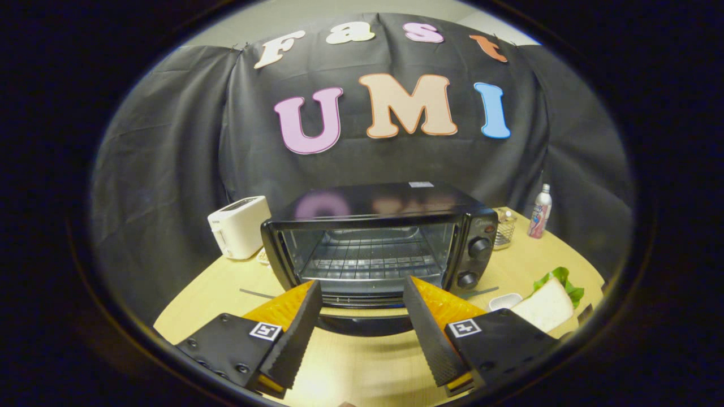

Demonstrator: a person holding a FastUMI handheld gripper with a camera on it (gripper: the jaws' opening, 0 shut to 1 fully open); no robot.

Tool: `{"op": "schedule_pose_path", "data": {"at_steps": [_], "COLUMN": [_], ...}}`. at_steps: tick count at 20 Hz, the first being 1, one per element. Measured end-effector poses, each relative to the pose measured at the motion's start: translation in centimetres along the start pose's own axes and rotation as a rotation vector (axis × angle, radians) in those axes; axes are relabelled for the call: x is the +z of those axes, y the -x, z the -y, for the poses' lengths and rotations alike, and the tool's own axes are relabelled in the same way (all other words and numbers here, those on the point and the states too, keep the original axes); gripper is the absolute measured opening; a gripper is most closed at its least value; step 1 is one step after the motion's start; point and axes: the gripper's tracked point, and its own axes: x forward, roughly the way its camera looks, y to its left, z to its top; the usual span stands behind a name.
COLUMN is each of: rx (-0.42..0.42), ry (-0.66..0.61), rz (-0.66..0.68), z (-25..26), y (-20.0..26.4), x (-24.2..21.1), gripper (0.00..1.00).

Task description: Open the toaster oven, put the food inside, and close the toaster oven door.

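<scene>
Facing toaster oven [376, 249] mid-worktop [362, 362], door apparently down already; tongs [362, 294] wide, empty. Sandwich [546, 308] with lettuce at right edge. Next, likely: swing right, grip bread gently

The tongs [362, 294] consist of two wedge-shaped fingers with finely ribbed inner faces. Each finger is mounted on a flat black plate fastened with dark screws. Each plate carries one small square black-and-white marker near its inner corner.
</scene>
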Motion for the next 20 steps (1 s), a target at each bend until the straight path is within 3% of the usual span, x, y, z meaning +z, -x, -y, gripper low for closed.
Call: {"op": "schedule_pose_path", "data": {"at_steps": [6,16,20], "rx": [0.002,-0.001,0.017], "ry": [-0.011,-0.011,-0.018], "rz": [-0.11,-0.377,-0.376], "z": [0.5,1.4,1.7], "y": [0.9,-0.2,-0.9], "x": [-3.2,-12.8,-12.6], "gripper": [0.91,0.9,0.89]}}
